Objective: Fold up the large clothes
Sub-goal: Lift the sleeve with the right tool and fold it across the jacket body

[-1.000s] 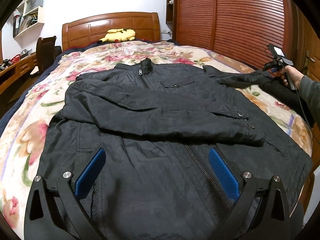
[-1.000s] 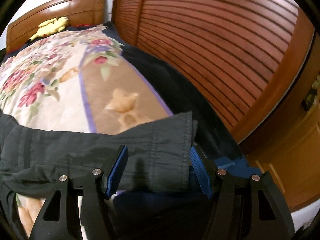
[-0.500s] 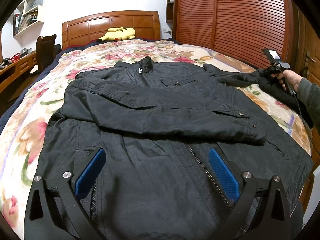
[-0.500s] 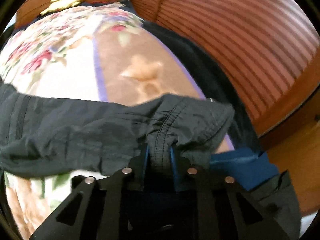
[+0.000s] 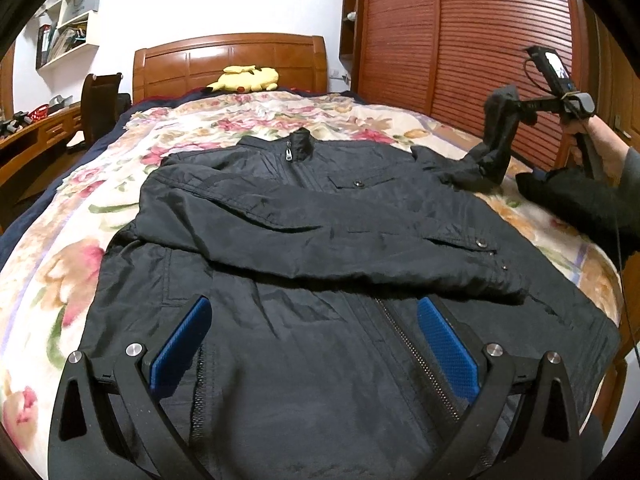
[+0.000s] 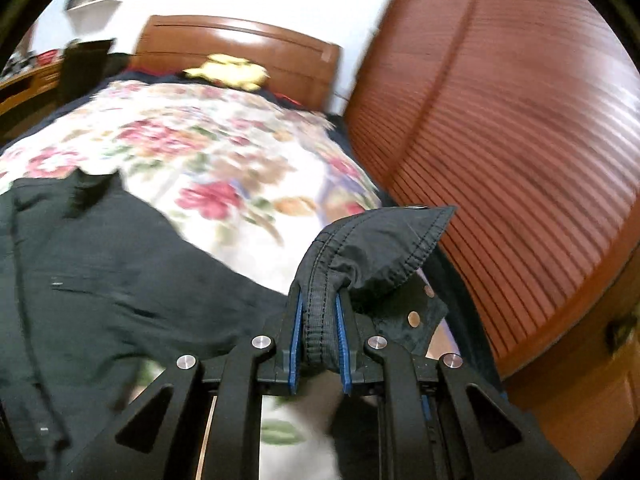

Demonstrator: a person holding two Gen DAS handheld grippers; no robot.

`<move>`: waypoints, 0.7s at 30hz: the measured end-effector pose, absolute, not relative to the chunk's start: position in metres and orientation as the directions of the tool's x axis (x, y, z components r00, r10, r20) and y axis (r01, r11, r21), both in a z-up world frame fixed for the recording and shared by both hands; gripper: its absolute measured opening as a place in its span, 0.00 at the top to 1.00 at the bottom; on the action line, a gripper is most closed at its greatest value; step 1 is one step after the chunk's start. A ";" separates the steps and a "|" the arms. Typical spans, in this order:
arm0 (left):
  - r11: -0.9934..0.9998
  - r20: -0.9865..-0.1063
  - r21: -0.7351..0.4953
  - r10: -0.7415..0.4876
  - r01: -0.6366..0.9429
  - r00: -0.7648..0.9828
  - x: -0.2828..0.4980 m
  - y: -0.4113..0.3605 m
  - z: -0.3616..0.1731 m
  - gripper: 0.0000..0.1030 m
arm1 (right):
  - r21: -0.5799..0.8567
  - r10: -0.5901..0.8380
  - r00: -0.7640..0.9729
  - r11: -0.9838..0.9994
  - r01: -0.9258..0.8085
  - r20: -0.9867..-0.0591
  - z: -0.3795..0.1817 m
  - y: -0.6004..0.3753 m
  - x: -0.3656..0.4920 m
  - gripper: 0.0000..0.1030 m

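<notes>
A black zip jacket (image 5: 320,264) lies face up on the floral bedspread (image 5: 48,264), collar toward the headboard. One sleeve is folded across its chest. My left gripper (image 5: 316,344) is open and empty, hovering over the jacket's lower front near the zipper. My right gripper (image 6: 319,308) is shut on the cuff of the other sleeve (image 6: 372,248) and holds it lifted above the bed's right side. In the left wrist view that lifted sleeve (image 5: 498,136) hangs from the right gripper (image 5: 516,106) at the far right.
A wooden headboard (image 5: 228,60) with a yellow plush toy (image 5: 244,78) stands at the far end. A slatted wooden wardrobe (image 5: 460,40) runs along the right. A chair (image 5: 98,108) and desk (image 5: 24,140) stand at left. A dark garment (image 5: 576,204) lies on the bed's right edge.
My right gripper closed on the sleeve cuff and lifted it off the bed, swinging toward the jacket. The left gripper has stayed open over the hem.
</notes>
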State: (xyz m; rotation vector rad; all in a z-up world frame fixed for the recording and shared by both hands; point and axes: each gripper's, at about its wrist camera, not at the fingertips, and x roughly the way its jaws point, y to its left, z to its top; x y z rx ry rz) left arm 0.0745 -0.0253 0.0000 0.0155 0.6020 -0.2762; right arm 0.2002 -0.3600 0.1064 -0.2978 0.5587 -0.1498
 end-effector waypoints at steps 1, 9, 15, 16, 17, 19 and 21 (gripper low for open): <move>0.964 -0.557 -0.068 -0.252 0.259 0.791 0.074 -0.025 0.001 0.00 | -0.328 -0.209 0.845 0.944 0.043 -0.492 0.111 -0.348 0.191 0.85; 0.965 -0.534 -0.076 -0.251 0.250 0.808 0.068 -0.018 0.006 0.00 | -0.400 -0.090 0.881 0.909 -0.118 -0.465 0.128 -0.255 0.134 0.85; 0.965 -0.527 -0.061 -0.247 0.254 0.813 0.061 -0.015 0.008 0.00 | -0.406 0.003 0.887 0.888 -0.214 -0.462 0.130 -0.217 0.093 0.85; 0.965 -0.527 -0.059 -0.246 0.254 0.814 0.060 -0.014 0.009 0.00 | -0.409 0.016 0.888 0.883 -0.228 -0.460 0.130 -0.208 0.087 0.85; 0.966 -0.525 -0.057 -0.244 0.253 0.815 0.059 -0.012 0.009 0.00 | -0.409 0.030 0.888 0.880 -0.241 -0.459 0.130 -0.212 0.077 0.85; 0.967 -0.522 -0.059 -0.243 0.250 0.818 0.057 -0.008 0.010 0.00 | -0.405 0.063 0.888 0.874 -0.270 -0.455 0.132 -0.208 0.062 0.86; 0.968 -0.519 -0.066 -0.240 0.242 0.820 0.056 -0.002 0.011 0.00 | -0.402 0.091 0.888 0.868 -0.293 -0.451 0.136 -0.207 0.058 0.86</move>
